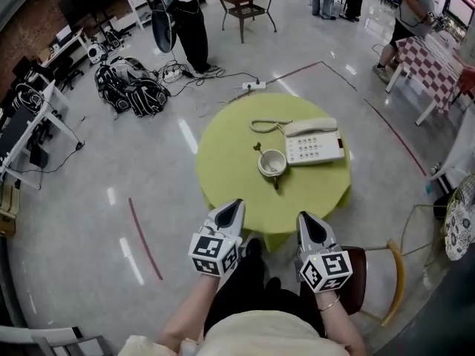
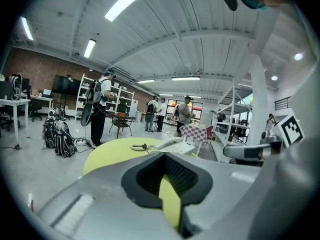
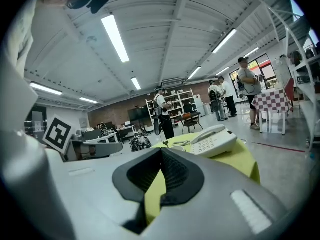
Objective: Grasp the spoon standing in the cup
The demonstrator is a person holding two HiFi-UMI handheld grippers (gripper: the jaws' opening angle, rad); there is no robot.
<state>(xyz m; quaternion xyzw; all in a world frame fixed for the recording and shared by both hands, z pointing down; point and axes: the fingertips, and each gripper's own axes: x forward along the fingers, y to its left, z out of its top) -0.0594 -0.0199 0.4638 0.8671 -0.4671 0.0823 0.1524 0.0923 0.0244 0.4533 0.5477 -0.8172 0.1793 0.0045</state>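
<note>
A white cup (image 1: 272,162) stands near the middle of the round yellow-green table (image 1: 230,162), with a spoon (image 1: 258,147) upright in it. Just right of the cup lies a white telephone (image 1: 312,140), its coiled cord running to the left. My left gripper (image 1: 235,203) is shut and empty at the table's near edge. My right gripper (image 1: 306,218) hovers beside it, also shut and empty, well short of the cup. In the right gripper view the cup (image 3: 178,148) and the telephone (image 3: 215,140) show beyond the closed jaws. The left gripper view shows the telephone (image 2: 172,144) only.
A wooden chair (image 1: 390,277) stands at my right. Black bags (image 1: 130,84) and a power strip (image 1: 253,85) with cables lie on the floor behind the table. Several people stand at the back, near a dark side table (image 1: 248,2) and a checkered table (image 1: 430,61).
</note>
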